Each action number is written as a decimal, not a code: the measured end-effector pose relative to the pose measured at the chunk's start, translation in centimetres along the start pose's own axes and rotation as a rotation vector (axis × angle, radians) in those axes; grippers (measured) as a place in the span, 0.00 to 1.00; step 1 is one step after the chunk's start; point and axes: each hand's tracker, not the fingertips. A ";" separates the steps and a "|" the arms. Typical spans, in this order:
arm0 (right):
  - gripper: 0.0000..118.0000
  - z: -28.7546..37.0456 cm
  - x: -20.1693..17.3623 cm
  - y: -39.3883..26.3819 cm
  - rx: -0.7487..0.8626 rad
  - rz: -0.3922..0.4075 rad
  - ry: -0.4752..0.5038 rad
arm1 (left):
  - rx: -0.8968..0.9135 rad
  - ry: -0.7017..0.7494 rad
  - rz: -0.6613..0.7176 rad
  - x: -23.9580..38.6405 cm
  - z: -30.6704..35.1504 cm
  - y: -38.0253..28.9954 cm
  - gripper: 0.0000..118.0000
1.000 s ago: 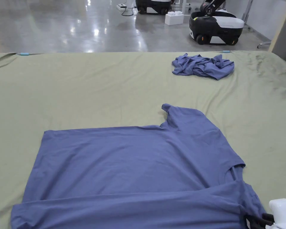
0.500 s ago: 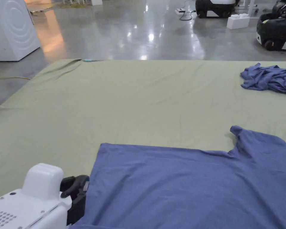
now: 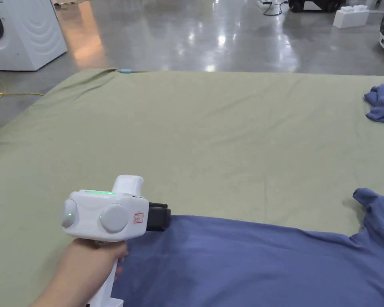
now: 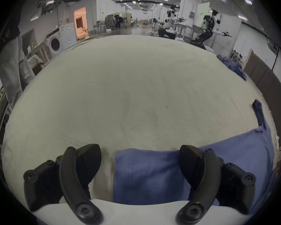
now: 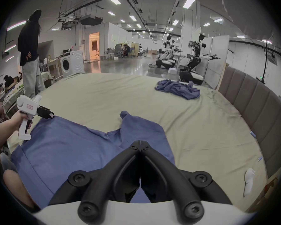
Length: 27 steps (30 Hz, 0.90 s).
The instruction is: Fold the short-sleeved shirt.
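Note:
The blue short-sleeved shirt (image 3: 251,264) lies flat on the green sheet (image 3: 207,132), with one sleeve (image 3: 373,208) pointing away from me. My left gripper (image 3: 163,216) is at the shirt's far left corner, held in a hand. In the left gripper view its jaws (image 4: 139,153) stand wide open with that corner (image 4: 144,170) between them, untouched. The right gripper view shows the left gripper (image 5: 49,114) at the same corner. My right gripper (image 5: 140,143) hovers shut over the shirt (image 5: 68,144) near the sleeve; I see no cloth between its jaws.
A crumpled blue garment (image 3: 381,102) lies at the far right of the bed. A padded headboard (image 5: 250,106) borders the right side, and a small white cloth (image 5: 248,181) lies near it. A person (image 5: 31,58) stands by the far left. A washing machine (image 3: 23,32) is beyond.
My head camera has swung left. The left gripper rose from the shirt's near left edge to its far left corner. The right gripper has left the head view.

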 end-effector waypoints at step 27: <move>0.02 -6.1 5.5 -0.3 -0.203 -0.105 0.014 | 0.140 -0.159 -0.088 1.9 16.2 -3.1 0.02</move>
